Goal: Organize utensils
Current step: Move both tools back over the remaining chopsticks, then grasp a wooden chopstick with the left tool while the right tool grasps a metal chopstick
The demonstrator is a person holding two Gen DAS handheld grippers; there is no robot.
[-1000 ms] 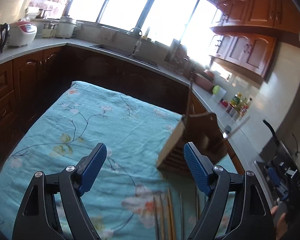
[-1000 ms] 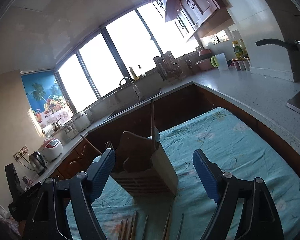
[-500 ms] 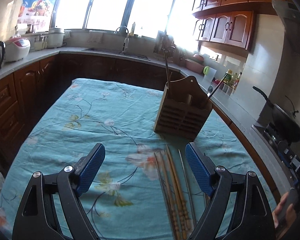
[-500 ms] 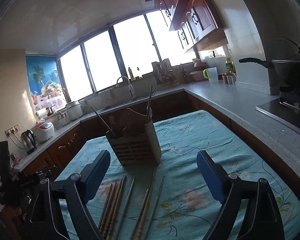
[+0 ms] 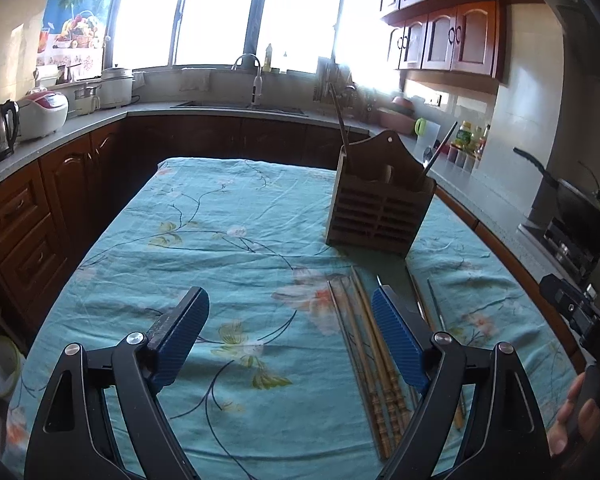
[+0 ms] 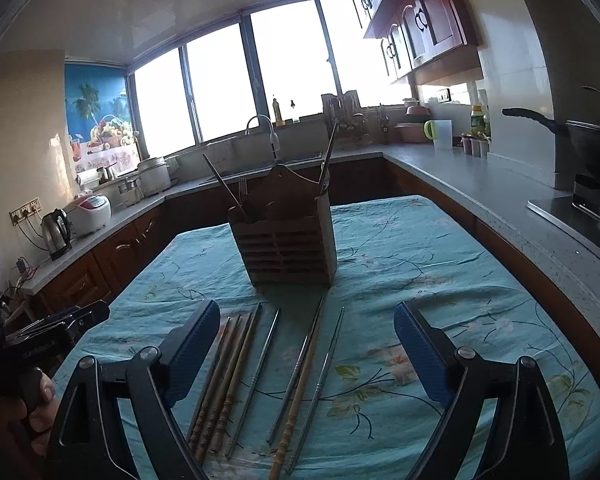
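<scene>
A slatted wooden utensil holder (image 5: 380, 208) (image 6: 288, 248) stands upright on the teal flowered tablecloth (image 5: 220, 232), with a few utensil handles sticking out of it. Several wooden and metal chopsticks (image 5: 364, 340) (image 6: 260, 360) lie in a row on the cloth in front of it. My left gripper (image 5: 290, 308) hovers open over the cloth; the chopsticks lie by its right finger. My right gripper (image 6: 306, 320) is open above the chopsticks, nothing between its pads. Each view shows the other gripper's body and a hand at its edge (image 5: 576, 312) (image 6: 52, 340).
Dark wood cabinets and a grey counter (image 6: 480, 184) wrap around the table. A wok (image 5: 580, 208) sits on the stove at the right. A kettle (image 5: 0, 128) and rice cooker (image 5: 44, 114) stand on the left counter, and a sink with tap (image 5: 256, 84) lies under the windows.
Both views have rolled level and drawn back from the holder. More of the chopsticks' length now shows in front of the fingers. Both grippers stay open.
</scene>
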